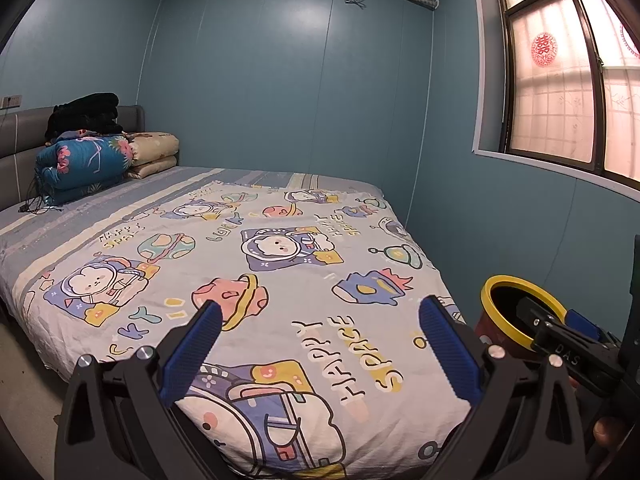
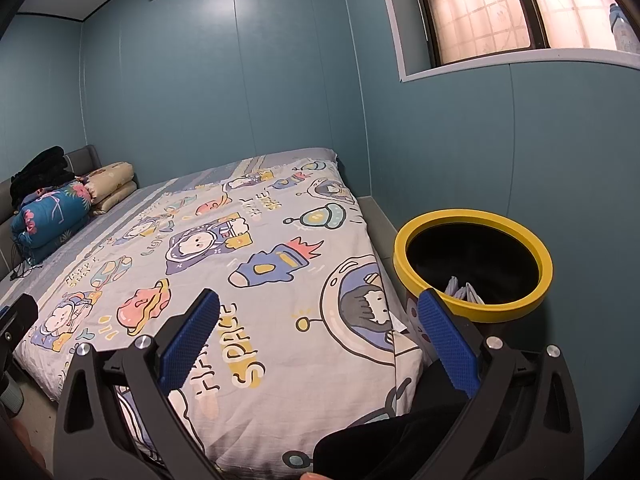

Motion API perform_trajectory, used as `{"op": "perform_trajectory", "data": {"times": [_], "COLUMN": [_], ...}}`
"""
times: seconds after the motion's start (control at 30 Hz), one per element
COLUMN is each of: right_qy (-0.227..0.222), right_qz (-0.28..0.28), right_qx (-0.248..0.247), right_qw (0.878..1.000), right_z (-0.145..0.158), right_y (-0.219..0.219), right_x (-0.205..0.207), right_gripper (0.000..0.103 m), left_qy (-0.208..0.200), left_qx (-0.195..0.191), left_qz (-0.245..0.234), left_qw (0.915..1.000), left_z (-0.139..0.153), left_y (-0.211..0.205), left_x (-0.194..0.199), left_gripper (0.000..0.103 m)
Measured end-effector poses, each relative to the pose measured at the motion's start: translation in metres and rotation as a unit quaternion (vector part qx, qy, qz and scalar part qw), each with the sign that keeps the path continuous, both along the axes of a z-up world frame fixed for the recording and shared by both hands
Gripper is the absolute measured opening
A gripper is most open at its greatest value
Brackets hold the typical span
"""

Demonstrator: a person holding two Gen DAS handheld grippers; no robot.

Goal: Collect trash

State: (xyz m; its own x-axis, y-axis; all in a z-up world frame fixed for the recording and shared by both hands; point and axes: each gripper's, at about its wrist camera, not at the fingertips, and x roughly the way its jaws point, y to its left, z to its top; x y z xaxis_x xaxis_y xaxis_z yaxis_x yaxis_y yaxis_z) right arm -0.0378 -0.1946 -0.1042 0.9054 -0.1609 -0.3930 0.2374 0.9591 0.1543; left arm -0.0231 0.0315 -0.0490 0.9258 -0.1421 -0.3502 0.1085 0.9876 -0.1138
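Note:
A trash bin (image 2: pixel 474 264) with a yellow rim and dark inside stands beside the bed's right edge; pale crumpled paper (image 2: pixel 464 292) lies at its bottom. My right gripper (image 2: pixel 318 312) hangs open above the bed's near corner, its right finger close to the bin's rim, nothing between the pads. In the left wrist view my left gripper (image 1: pixel 320 320) is open and empty over the cartoon-print quilt (image 1: pixel 248 280). The bin (image 1: pixel 516 312) shows at the right there, partly covered by the right gripper's body. No loose trash shows on the quilt.
The bed fills most of both views, set against blue walls. Folded quilts (image 1: pixel 88 164) and dark clothes (image 1: pixel 84 114) are stacked at the headboard, with a black cable (image 1: pixel 38 206) beside them. A window (image 1: pixel 568 76) is on the right wall. Bare floor (image 1: pixel 28 364) runs along the left.

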Motion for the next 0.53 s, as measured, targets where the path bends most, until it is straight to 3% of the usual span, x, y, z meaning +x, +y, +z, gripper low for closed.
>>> {"op": "perform_trajectory", "data": {"times": [0.53], "right_qy": [0.001], "right_qz": [0.0], "right_qx": [0.001], "right_qw": [1.0], "right_z": [-0.0005], "right_y": [-0.0003], "right_x": [0.0001], "right_gripper": [0.095], "left_qy": [0.006], "left_qx": [-0.001], "left_qz": [-0.004], "left_qw": [1.0], "left_z": [-0.0008], "left_y": [-0.002], "left_x": [0.0006], "left_gripper": [0.095]}}
